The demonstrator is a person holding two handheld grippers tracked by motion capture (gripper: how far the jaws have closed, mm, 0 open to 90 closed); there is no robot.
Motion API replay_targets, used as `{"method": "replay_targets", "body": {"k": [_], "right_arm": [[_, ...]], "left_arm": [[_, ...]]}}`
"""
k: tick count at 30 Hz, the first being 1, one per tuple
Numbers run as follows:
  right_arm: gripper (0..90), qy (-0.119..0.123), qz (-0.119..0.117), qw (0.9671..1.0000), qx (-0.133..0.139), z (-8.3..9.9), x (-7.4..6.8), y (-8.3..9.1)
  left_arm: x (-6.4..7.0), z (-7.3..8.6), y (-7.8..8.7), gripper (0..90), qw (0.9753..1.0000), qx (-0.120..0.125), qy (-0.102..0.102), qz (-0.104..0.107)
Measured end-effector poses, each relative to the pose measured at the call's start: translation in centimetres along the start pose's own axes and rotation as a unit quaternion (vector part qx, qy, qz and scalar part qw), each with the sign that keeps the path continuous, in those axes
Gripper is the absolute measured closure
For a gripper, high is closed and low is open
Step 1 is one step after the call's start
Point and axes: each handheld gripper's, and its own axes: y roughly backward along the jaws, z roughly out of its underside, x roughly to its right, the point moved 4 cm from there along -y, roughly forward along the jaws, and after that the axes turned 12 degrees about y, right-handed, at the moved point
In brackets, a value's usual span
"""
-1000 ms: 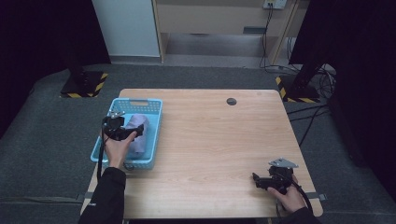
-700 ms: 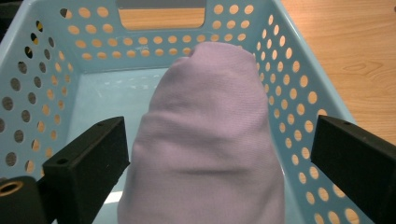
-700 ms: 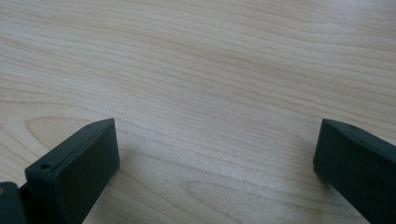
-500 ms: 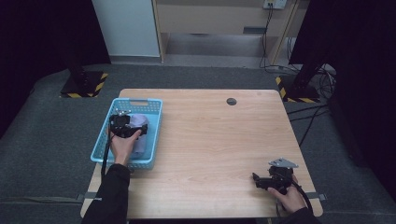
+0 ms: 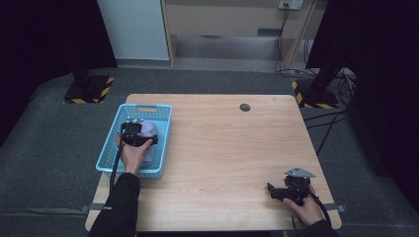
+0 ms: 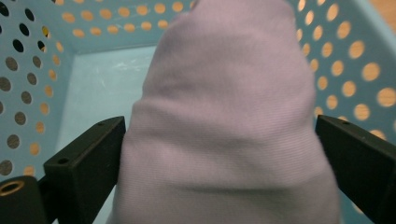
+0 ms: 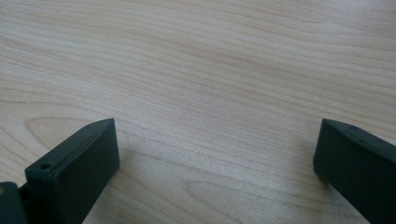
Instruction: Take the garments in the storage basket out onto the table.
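The left claw [image 6: 219, 154] is straddling the lilac cloth [image 6: 224, 116], jaws spread wide beside it. The cloth's long axis is running straight ahead of the claw inside the blue basket [image 6: 93, 79]. The right claw [image 7: 217, 154] is hovering spread above bare tabletop [image 7: 210, 70].

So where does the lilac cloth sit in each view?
High view: lilac cloth inside the blue basket, under the left gripper.
Left gripper view: centre, cloth between the open jaws.
Right gripper view: bare table, no cloth.
Shared landmark: the basket's perforated wall.
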Motion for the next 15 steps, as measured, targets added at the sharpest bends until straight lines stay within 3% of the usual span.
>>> {"method": "replay_targets", "body": {"k": [3, 7, 15], "right_arm": [[0.5, 0.0, 0.0, 1.0, 0.0, 0.0, 0.0, 0.0], [0.5, 0.0, 0.0, 1.0, 0.0, 0.0, 0.0, 0.0], [0.5, 0.0, 0.0, 1.0, 0.0, 0.0, 0.0, 0.0]], "left_arm": [[-0.3, 0.1, -0.18, 5.6, 1.0, -0.005, 0.005, -0.006], [-0.6, 0.24, -0.37, 8.0, 0.9998, -0.01, 0.017, 0.002], [-0.35, 0.38, -0.18, 18.2, 0.9999, -0.008, 0.008, -0.009]]}}
